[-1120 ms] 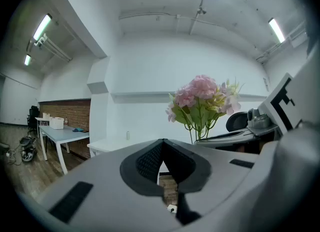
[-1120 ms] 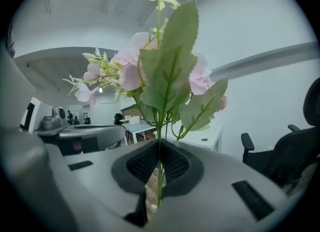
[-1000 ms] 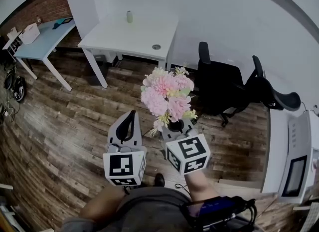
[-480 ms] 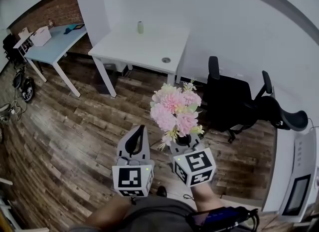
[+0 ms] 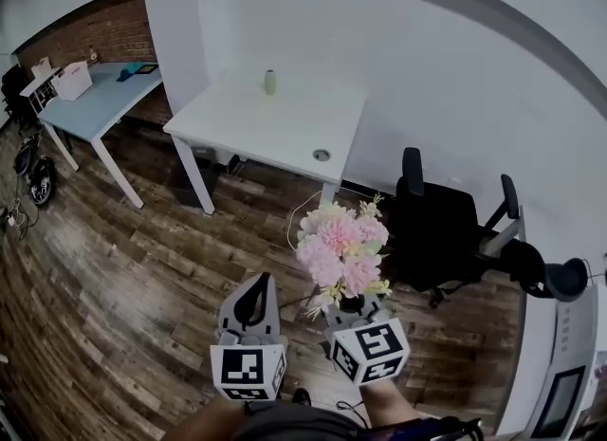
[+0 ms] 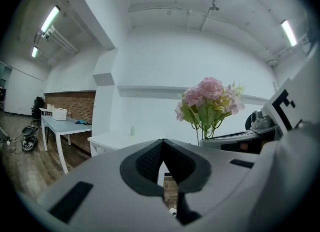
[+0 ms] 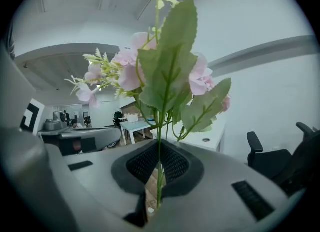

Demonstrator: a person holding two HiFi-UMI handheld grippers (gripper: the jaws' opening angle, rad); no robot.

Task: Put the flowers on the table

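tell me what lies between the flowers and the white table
Head view: just wooden floor, crossed by a thin white cable loop, between the pink flowers and the white table.

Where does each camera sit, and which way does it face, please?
Head view: on the head, facing steeply down at table, flowers; left tongs, right tongs show.
Left gripper view: on left tongs, along shut jaws toward the table.
Right gripper view: on right tongs, along jaws shut on the flowers.
Shared: all three show the flowers.
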